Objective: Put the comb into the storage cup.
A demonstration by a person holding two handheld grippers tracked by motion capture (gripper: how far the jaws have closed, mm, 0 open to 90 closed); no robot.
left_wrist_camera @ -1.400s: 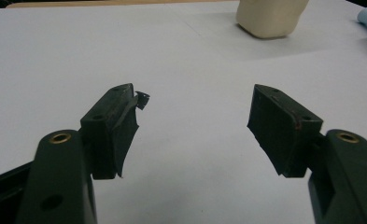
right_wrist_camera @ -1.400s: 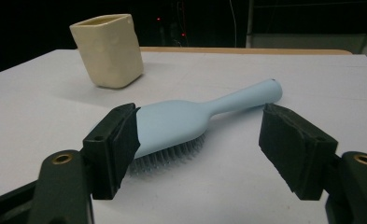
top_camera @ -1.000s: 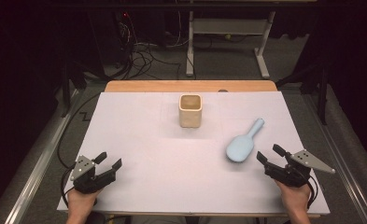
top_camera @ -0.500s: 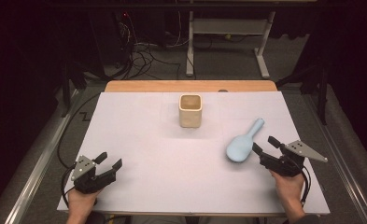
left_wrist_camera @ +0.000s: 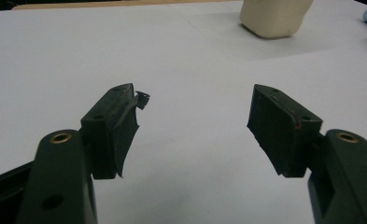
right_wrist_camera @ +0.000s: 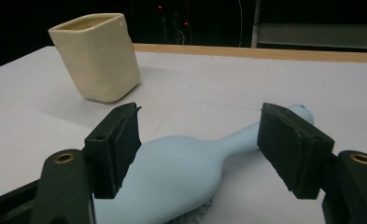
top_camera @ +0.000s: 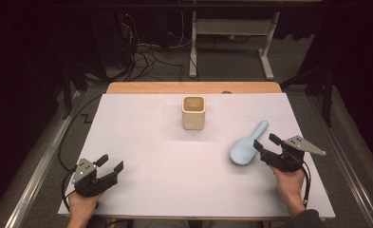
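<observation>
Near the desk's right edge, right tongs spread around pale-blue brush, ungripped; next: close on it. Left tongs spread, idle.

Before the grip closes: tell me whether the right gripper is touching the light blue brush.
Cannot tell. In the right gripper view the right gripper has open jaws straddling the light blue brush, but the left pad overlaps it, hiding any gap.

Pale blue brush lies flat on white table sheet at right, broad head toward near edge, handle angled away; bristles face down, just visible under head.
</observation>
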